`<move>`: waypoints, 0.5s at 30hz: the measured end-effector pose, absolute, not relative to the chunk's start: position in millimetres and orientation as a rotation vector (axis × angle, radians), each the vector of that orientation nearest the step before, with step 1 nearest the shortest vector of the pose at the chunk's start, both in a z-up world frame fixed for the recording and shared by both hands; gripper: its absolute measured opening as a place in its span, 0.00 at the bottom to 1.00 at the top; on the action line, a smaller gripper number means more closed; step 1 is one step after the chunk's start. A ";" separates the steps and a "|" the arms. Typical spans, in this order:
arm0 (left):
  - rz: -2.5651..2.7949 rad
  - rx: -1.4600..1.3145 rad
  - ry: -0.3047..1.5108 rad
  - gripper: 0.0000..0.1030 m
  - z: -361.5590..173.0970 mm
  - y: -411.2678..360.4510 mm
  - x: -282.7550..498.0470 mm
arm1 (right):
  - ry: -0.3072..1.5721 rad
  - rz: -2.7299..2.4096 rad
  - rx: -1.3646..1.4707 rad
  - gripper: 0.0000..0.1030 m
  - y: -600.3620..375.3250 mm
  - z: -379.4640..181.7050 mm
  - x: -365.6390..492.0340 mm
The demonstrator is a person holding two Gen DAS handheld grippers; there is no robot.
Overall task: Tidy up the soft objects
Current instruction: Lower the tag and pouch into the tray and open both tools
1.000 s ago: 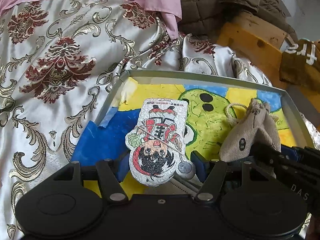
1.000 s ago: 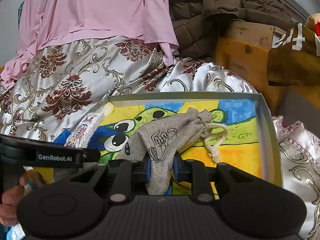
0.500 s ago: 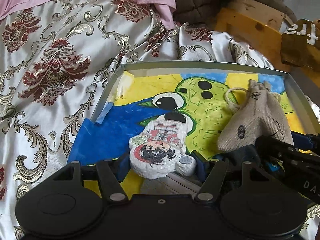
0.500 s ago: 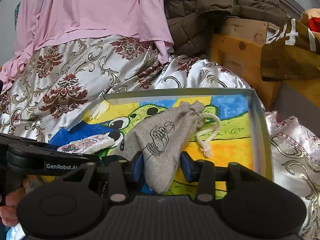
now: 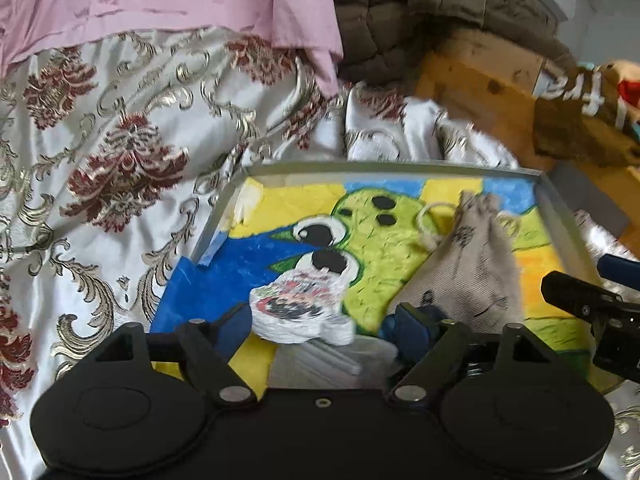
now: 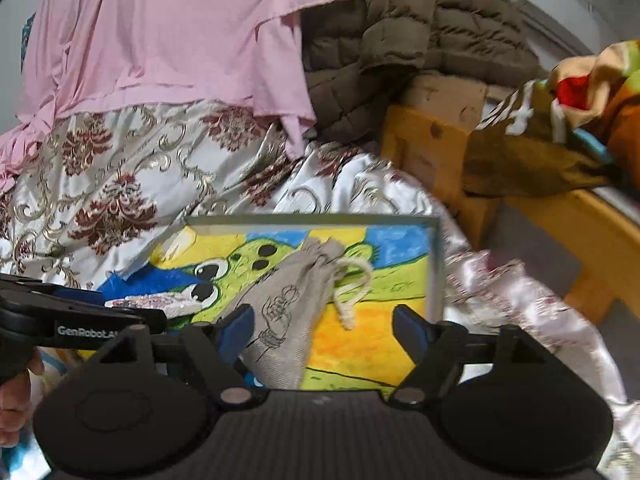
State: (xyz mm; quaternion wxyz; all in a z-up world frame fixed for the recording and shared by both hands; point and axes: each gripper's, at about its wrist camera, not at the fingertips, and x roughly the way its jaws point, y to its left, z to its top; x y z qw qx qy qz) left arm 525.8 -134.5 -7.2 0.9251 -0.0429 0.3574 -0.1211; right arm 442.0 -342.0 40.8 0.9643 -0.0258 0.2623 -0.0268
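Your two soft things both lie inside the tray point(image 5: 224, 216), on its painted floor. The printed pouch point(image 5: 300, 308) with the cartoon figure rests flat over the blue and green paint, between the fingers of your left gripper point(image 5: 320, 322). The cloth drawstring bag point(image 6: 288, 316) lies just beside it toward the tray's right half, its cord looped out over the yellow, its lower end between the fingers of your right gripper point(image 6: 324, 324).

Both sets of jaws are opening. The left fingers are spread with a gap on the right of the pouch; the left pad sits close to its edge, and the blur hides whether it touches. The right fingers are spread wide; the right one is well clear of the bag, the left one sits at the bag's edge without squeezing it.

This looks like the letting-go step: both pieces are set down in the tray. The next move calls for drawing both grippers back and up without dragging cloth along, so watch the bag's near end and the cord.

Room is tight sideways: your two grippers sit close together, and the tray's right rim stands near the right finger. Beyond the tray, the patterned bedspread point(image 5: 100, 160) is open ground; the wooden frame point(image 6: 424, 152) lies further off to the right.
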 end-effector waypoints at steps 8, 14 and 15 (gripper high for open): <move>-0.273 -0.148 0.625 0.91 29.6 -128.7 476.4 | 0.472 -0.075 -0.069 0.94 -339.2 72.7 395.1; -0.271 -0.153 0.593 0.95 51.4 -116.5 436.8 | 0.433 -0.078 -0.093 1.00 -328.8 97.4 355.5; -0.270 -0.156 0.588 0.96 54.5 -113.4 429.8 | 0.427 -0.079 -0.098 1.00 -326.8 101.4 348.6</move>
